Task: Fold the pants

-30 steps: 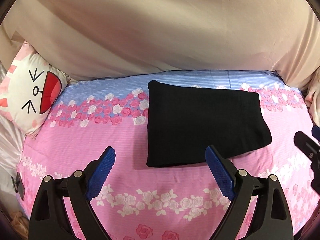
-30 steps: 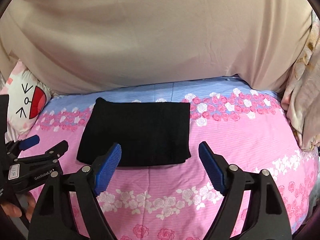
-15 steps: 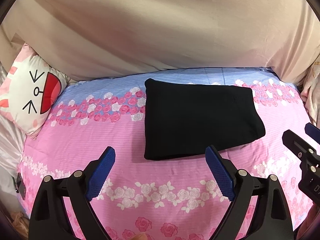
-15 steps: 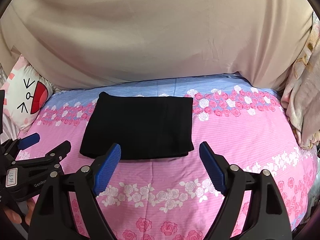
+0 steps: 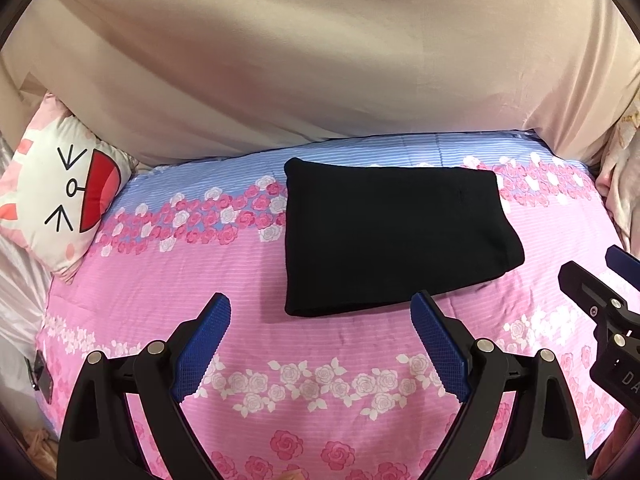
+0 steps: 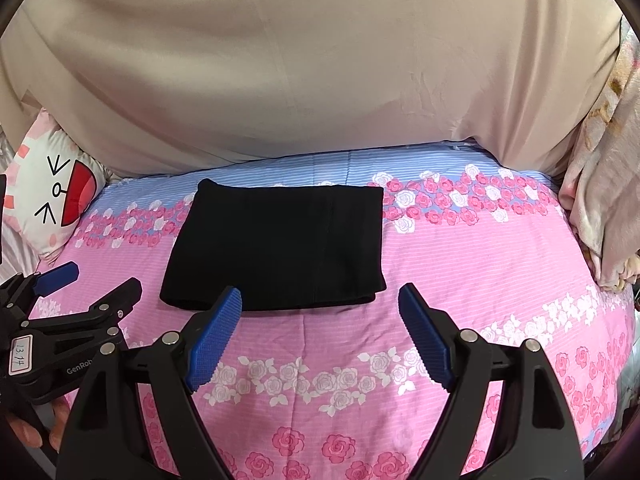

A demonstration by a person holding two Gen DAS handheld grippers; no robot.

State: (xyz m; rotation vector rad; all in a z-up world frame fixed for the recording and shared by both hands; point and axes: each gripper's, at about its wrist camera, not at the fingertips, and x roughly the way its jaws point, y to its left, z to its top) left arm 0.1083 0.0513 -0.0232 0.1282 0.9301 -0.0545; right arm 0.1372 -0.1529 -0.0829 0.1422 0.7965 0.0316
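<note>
The black pants [image 5: 392, 236] lie folded into a flat rectangle on the pink rose-print bed sheet [image 5: 320, 360]; they also show in the right wrist view [image 6: 280, 244]. My left gripper [image 5: 320, 316] is open and empty, held above the sheet just in front of the fold's near edge. My right gripper [image 6: 320, 308] is open and empty, also just in front of the near edge. The right gripper shows at the right edge of the left wrist view [image 5: 600, 292], and the left gripper at the left edge of the right wrist view [image 6: 76, 292].
A cartoon-face pillow [image 5: 60, 196] lies at the bed's far left. A beige curtain [image 5: 320, 60] hangs behind the bed. A crumpled floral blanket [image 6: 600, 200] sits at the right edge. A small dark object [image 5: 42, 376] lies at the left edge of the bed.
Both grippers have drawn back and risen a little from the folded pants, which look smaller and farther now. The pants have not moved on the bed.
</note>
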